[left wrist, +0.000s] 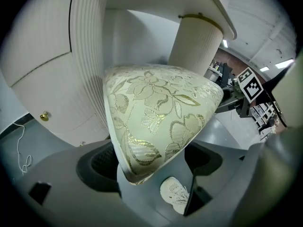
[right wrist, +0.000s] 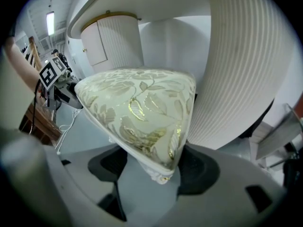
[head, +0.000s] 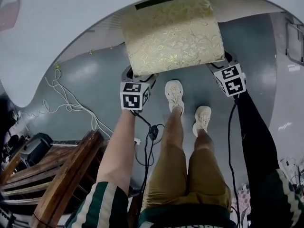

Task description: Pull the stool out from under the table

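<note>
- We log the stool [head: 173,34], a cushion in gold floral cloth, with its far edge at the white table's [head: 61,18] rim. The rest sits out over the grey floor [head: 95,80].
- The left gripper [head: 138,76] is clamped on its near left corner, and the right gripper [head: 222,64] on its near right corner.
- A ribbed white pedestal [left wrist: 195,44] stands close behind the cushion.
- The person's pale shoes [head: 174,94] stand just before the stool, between the grippers.
- A white cable [head: 66,101] and wooden furniture [head: 61,175] lie to the left, well apart.
</note>
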